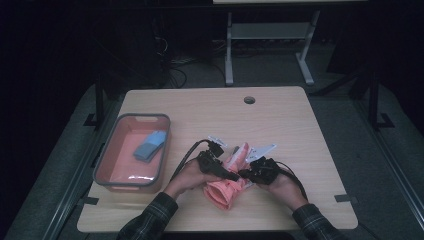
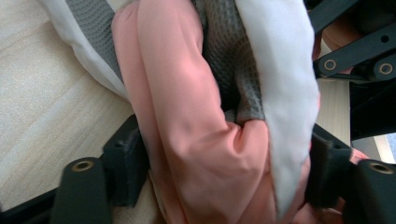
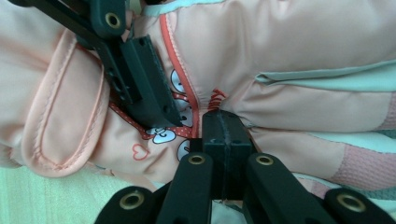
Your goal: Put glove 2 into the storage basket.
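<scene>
Grey-rimmed orange bin [image 1: 116,172] sits at table [image 1: 280,125] left. Near the front edge, the left gripper [image 1: 218,165] jaws straddle the bunched pink garment [image 1: 225,192]; whether the pads press it is unclear. The right gripper [image 1: 257,172] pinches the garment with jaws pressed together.

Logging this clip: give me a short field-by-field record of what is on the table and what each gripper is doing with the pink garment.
surface: wooden table
item in hand: pink garment, bunched, near the front edge
left gripper: fingers either side of the bunched fabric
right gripper: shut, pinching the garment at a seam
bin: grey-rimmed, left side of the table, apart from the garment
bin contents: blue cloth
</scene>
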Tool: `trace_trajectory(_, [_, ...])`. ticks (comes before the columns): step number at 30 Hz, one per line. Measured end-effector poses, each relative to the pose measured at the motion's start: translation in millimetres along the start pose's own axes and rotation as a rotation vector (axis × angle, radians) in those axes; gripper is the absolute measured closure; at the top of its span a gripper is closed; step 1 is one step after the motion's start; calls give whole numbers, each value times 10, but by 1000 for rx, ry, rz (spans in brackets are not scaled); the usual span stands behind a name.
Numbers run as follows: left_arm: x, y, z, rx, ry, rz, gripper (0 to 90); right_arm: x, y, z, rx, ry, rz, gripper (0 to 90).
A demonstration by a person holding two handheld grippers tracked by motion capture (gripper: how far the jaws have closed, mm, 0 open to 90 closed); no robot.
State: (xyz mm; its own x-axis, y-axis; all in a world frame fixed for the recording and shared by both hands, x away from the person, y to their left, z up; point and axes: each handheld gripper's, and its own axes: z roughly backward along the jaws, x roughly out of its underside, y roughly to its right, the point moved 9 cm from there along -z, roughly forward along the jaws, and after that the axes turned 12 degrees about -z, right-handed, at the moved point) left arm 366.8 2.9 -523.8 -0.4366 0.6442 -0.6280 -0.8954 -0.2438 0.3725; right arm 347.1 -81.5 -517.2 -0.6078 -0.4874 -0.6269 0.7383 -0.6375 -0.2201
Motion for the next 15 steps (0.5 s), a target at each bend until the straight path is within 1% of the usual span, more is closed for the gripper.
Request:
trace_trajectory(2, [13,-10,9,-10,-13,-15,348,-3,3,-3,-5,4,-4,900])
trace_trajectory(4, [16,-6,10,-15,-10,-20,388,-2,3,-1,-6,5,-4,900])
trace_trajectory(5, [25,-16,21,-18,-17,-35,413,-4,4,1,-10,9,-4,900])
trace_trajectory(6, [26,-23,22,-17,-13,-30,445,-5,1,6,-11,13,1,900])
trace_trajectory(7, [25,-25,25,-17,-12,-34,470,-5,-1,22,-7,12,7,900])
trace_trajectory(9, [20,-21,32,-25,-12,-41,517,-12,-9,59,-14,17,-4,893])
trace_trajectory(10, [20,-20,38,-30,-13,-49,533,-15,-11,87,-18,22,-2,862])
trace_trajectory(12, [15,-21,46,-31,-7,-47,563,-23,-5,163,-30,46,-7,791])
trace_trajectory(13, [10,-17,50,-32,-4,-43,573,-23,0,198,-27,53,-14,762])
trace_trajectory(15, [-1,-2,57,-33,-1,-45,585,-18,38,291,-27,87,-32,658])
